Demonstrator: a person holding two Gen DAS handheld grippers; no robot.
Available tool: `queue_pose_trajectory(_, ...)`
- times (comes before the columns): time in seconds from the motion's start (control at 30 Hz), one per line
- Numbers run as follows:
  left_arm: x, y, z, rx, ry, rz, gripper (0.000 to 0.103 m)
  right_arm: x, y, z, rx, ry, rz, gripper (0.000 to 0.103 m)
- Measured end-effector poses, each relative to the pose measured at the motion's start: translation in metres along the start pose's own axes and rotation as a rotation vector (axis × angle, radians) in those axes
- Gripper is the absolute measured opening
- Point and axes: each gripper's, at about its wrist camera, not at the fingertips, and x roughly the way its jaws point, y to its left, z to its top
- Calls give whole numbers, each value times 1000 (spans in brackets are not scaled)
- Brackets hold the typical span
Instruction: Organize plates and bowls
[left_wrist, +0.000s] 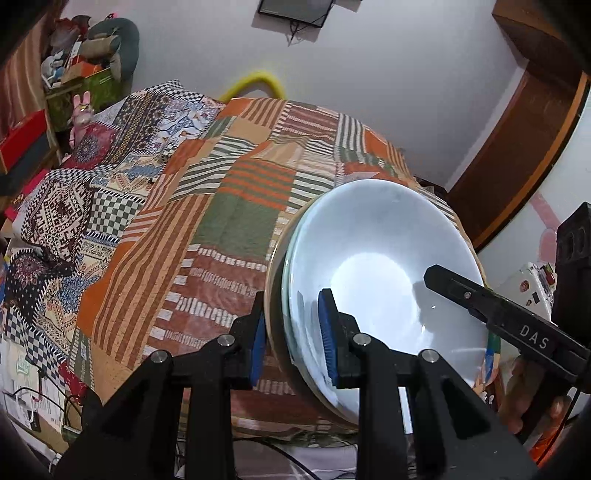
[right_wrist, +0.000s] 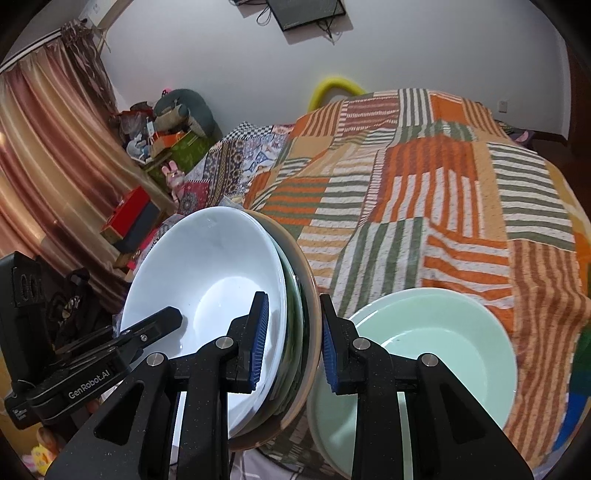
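Two grippers are visible, left gripper (left_wrist: 295, 339) and right gripper (right_wrist: 291, 341). One nested stack of dishes (right_wrist: 295, 295) and one green bowl (right_wrist: 443, 332) sit over one patchwork quilt (right_wrist: 443, 184).

stack of dishes (right_wrist: 221, 295) clamped from both sides over the bed (right_wrist: 443, 206)

the left gripper (left_wrist: 295, 339) holds its left rim, the right gripper (right_wrist: 291, 339) its right rim; a separate bowl (right_wrist: 443, 332) lies just right of the right gripper, on the quilt.
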Motion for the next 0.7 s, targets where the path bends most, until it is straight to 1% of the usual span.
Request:
queue_pose_trajectory(0.3, -1, -29, 1, 55, 1, -22, 26, -23, -19, -2, 28, -44, -24, 24)
queue_pose_trajectory(0.7, 12, -64, -1, 120, 34, -51, 26, -45, -48, -7, 70, -77, -63, 24)
